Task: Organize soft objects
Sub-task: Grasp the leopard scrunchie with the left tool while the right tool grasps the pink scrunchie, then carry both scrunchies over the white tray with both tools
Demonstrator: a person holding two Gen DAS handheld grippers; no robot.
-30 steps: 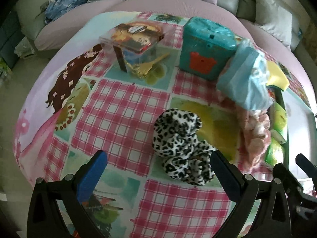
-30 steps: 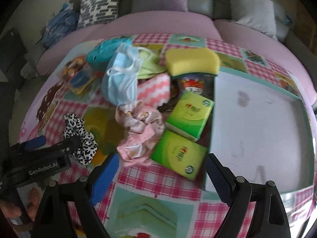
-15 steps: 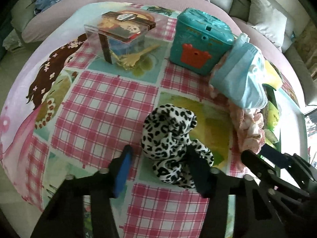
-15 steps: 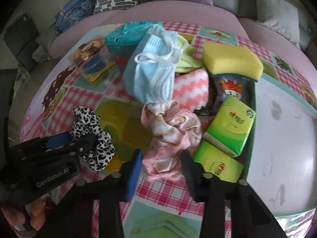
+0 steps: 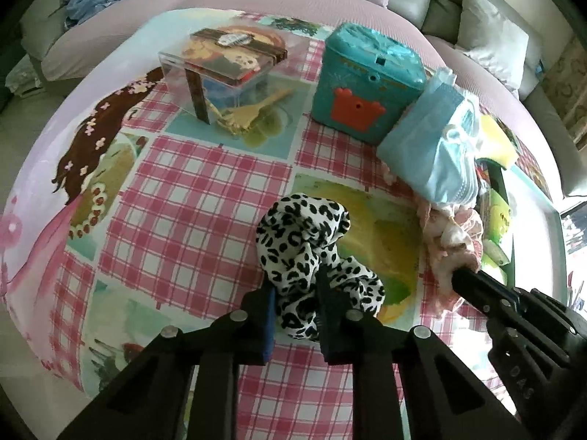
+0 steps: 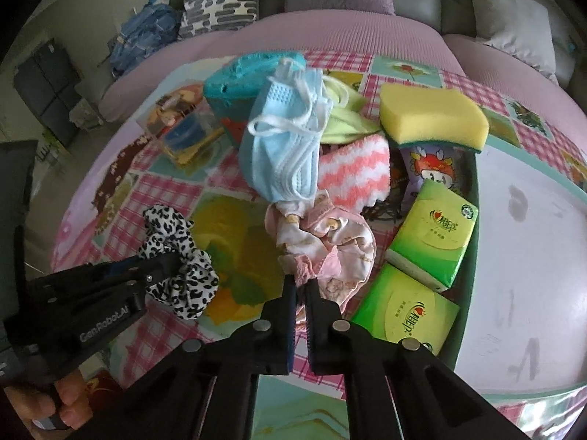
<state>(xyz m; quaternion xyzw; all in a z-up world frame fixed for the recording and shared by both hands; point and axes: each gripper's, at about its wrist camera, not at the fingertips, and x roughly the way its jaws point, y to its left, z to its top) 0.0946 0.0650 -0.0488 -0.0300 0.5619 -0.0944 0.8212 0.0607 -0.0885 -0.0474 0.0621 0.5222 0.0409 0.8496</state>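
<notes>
**Both grippers pinch a scrunchie on the checked cloth**

In the left wrist view, the left gripper [image 5: 295,306] is at the lower centre of the frame. Its jaws have just been closing, and now they stand narrow and press the leopard-print scrunchie [image 5: 312,253] from both sides. The scrunchie lies on the pink checked cloth [image 5: 190,205], in the middle of the picture.

In the right wrist view, the right gripper [image 6: 299,289] is at the lower centre. Its jaws have also just been closing. They are almost together now, with the near edge of the pink scrunchie [image 6: 330,242] squeezed between them. This scrunchie lies in the centre of the frame, just below the blue face mask [image 6: 286,146], which rests on the heap behind it.

To the right of the pink scrunchie are two green tissue packs [image 6: 433,234]; they lie inside a dark green tray [image 6: 467,286]. A yellow sponge [image 6: 433,117] sits at the upper right, and a pink and white zigzag cloth [image 6: 356,168] is between the mask and the tissue packs.

In the left wrist view, a teal box [image 5: 367,80] stands at the upper centre, and a clear plastic box [image 5: 223,69] stands to its left.

At the lower left corner of the right wrist view, a person's fingers [image 6: 69,399] hold the left gripper's handle.
</notes>
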